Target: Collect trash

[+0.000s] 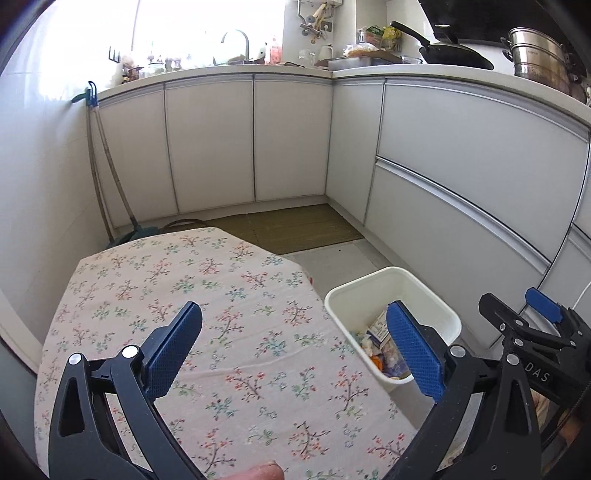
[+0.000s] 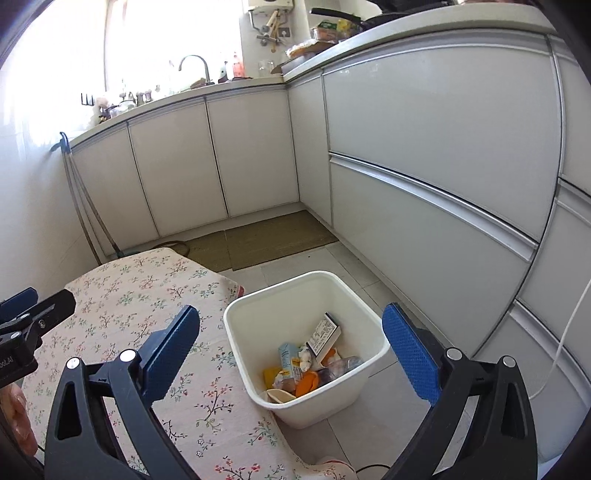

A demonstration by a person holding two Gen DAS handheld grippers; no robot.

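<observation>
Apparently both the left gripper and right gripper hang released and empty over the floral table, while the trash sits in the white bin just right of it, so a careless swing could tip that light bin.

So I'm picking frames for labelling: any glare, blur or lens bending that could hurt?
Left wrist view: the window is blown out white and cabinet edges bow from the fisheye, but the floral cloth stays sharp. Right wrist view: same window glare at top left, curved drawer fronts, yet the trash in the white bin reads clearly under even light.
</observation>
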